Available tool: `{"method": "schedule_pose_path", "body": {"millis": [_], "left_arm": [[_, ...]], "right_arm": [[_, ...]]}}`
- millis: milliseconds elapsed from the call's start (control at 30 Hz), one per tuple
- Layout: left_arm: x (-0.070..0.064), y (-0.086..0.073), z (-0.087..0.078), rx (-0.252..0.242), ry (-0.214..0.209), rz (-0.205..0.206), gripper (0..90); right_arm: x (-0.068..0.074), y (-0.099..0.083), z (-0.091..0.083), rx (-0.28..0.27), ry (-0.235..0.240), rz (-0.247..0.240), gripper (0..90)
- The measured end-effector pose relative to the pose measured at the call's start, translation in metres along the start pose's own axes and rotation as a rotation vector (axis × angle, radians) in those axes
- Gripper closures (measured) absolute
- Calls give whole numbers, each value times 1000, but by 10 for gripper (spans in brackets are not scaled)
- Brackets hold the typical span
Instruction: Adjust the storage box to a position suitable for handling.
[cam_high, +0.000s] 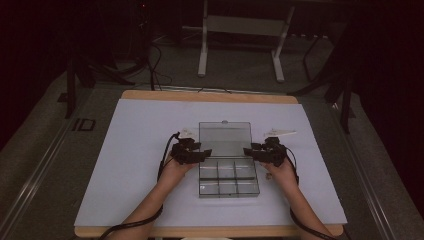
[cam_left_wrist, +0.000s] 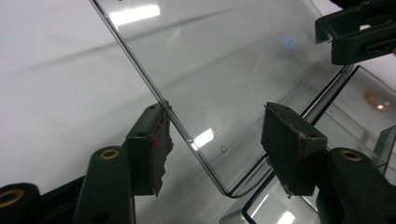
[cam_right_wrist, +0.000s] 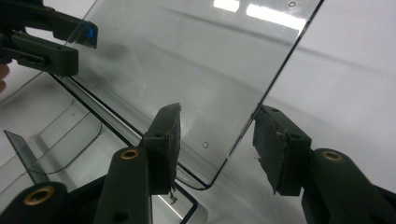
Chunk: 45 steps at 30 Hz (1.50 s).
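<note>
- The worktop (cam_high: 125, 165) has a white cover, and in its middle lies a clear plastic box (cam_high: 229, 179) with compartments. The box seems empty, as far as I can see.
- Its lid (cam_high: 225, 138) is open and stands up from the far side of the box, so the hinge line, which is the long axis, runs from left to right between the two hands.
- The left gripper (cam_high: 190, 152) is at the left side edge of the lid, low, near the hinge corner. In the left gripper view the jaws are apart, one on each side of this edge (cam_left_wrist: 154, 95); one pad (cam_left_wrist: 156, 140) looks to touch it, the other is clear of it.
- The right gripper (cam_high: 263, 152) mirrors it at the right side edge. In the right gripper view the jaws are also apart around the edge (cam_right_wrist: 275, 70), not pressing.
- Both hands are equally near, so I judge the lid would turn about the hinge with both together.
</note>
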<state>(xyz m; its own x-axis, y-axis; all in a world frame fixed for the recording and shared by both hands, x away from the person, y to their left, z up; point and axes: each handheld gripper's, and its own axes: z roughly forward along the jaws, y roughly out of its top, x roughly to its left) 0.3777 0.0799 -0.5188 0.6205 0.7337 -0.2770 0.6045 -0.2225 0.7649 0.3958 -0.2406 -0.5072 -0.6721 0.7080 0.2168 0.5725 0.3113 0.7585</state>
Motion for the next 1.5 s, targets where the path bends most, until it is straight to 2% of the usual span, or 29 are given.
{"method": "schedule_pose_path", "body": {"millis": [133, 300, 433, 533, 600, 733, 767, 833, 900, 1000, 1067, 1133, 1333, 1500], "left_arm": [[0, 2, 2, 10, 9, -12, 394], [2, 3, 4, 27, -2, -40, 386], [3, 2, 8, 22, -10, -61, 330], [4, 1, 11, 28, -1, -92, 281], [7, 1, 12, 36, -19, -124, 279], [7, 2, 12, 47, -19, -128, 271], [7, 3, 13, 58, -6, -137, 271], [5, 4, 13, 68, 26, -123, 242], [5, 5, 13, 69, 21, -131, 239], [2, 5, 10, 62, 41, -93, 218], [1, 6, 7, 55, 11, -72, 156], [-3, 7, 4, 50, 19, -35, 120], [-12, 9, -5, 22, -23, 33, 25], [-18, 7, -14, -13, -17, 68, 25]], "right_arm": [[-6, 1, 2, 24, 39, 58, 521], [-6, 3, 2, 44, 36, 84, 512], [-7, 4, 3, 60, 38, 114, 502], [-7, 4, 4, 73, 27, 118, 483], [-6, 4, 5, 77, 19, 113, 480], [-6, 5, 6, 79, 13, 114, 480], [-6, 5, 6, 79, 13, 112, 481], [-6, 5, 7, 85, 16, 108, 489], [-5, 4, 8, 84, 10, 104, 484], [-5, 4, 8, 83, 9, 99, 485], [-4, 5, 8, 86, 7, 86, 485], [-3, 5, 7, 87, 2, 72, 479], [-1, 7, 0, 70, 5, 42, 433], [1, 9, -7, 62, -1, 14, 405]]}}
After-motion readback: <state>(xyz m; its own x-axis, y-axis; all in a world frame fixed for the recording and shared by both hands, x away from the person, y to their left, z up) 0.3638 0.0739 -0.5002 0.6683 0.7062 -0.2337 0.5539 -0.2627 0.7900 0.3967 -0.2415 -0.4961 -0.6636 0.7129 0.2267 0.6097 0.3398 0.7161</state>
